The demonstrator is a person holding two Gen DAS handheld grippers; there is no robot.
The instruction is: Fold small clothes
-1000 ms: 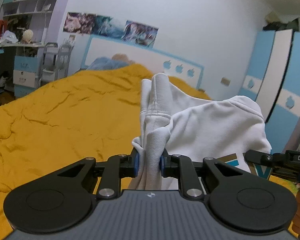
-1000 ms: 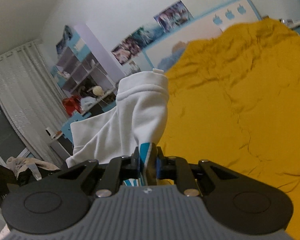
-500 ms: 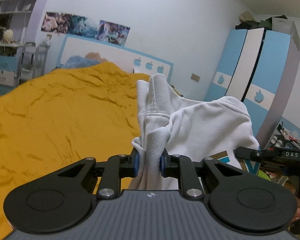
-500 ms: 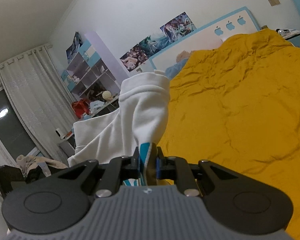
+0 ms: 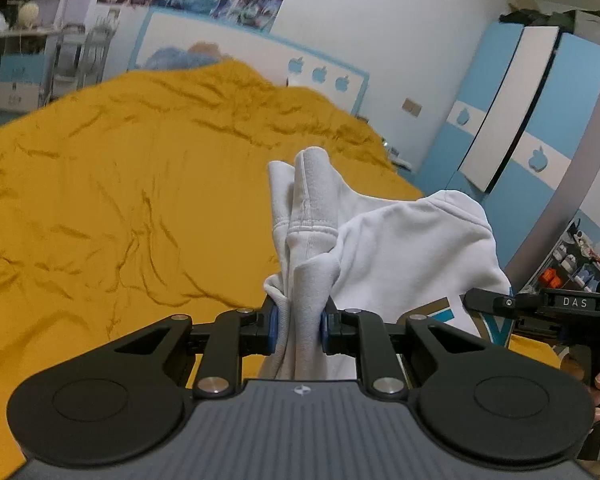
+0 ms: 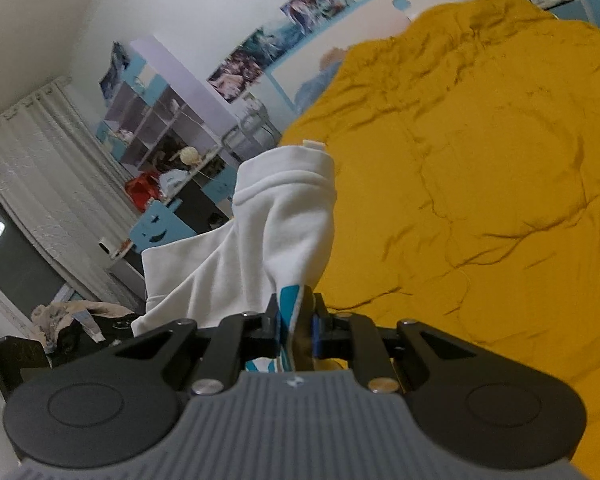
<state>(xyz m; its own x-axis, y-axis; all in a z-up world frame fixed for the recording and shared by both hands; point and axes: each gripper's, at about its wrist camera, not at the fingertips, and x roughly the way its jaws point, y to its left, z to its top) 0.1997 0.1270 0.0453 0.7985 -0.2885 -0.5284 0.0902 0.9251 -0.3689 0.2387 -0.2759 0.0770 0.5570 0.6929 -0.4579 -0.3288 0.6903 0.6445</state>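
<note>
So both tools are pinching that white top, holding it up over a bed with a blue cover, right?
Not quite: the bed cover is mustard yellow, not blue, as both wrist views show. The rest stands: the left tool and the right tool each pinch the white top, held up over the bed.

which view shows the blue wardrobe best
The left wrist view: the wardrobe stands in full at its right, blue and white doors with apple shapes. The right wrist view catches at most a blue sliver at its top right corner, too little to tell.
</note>
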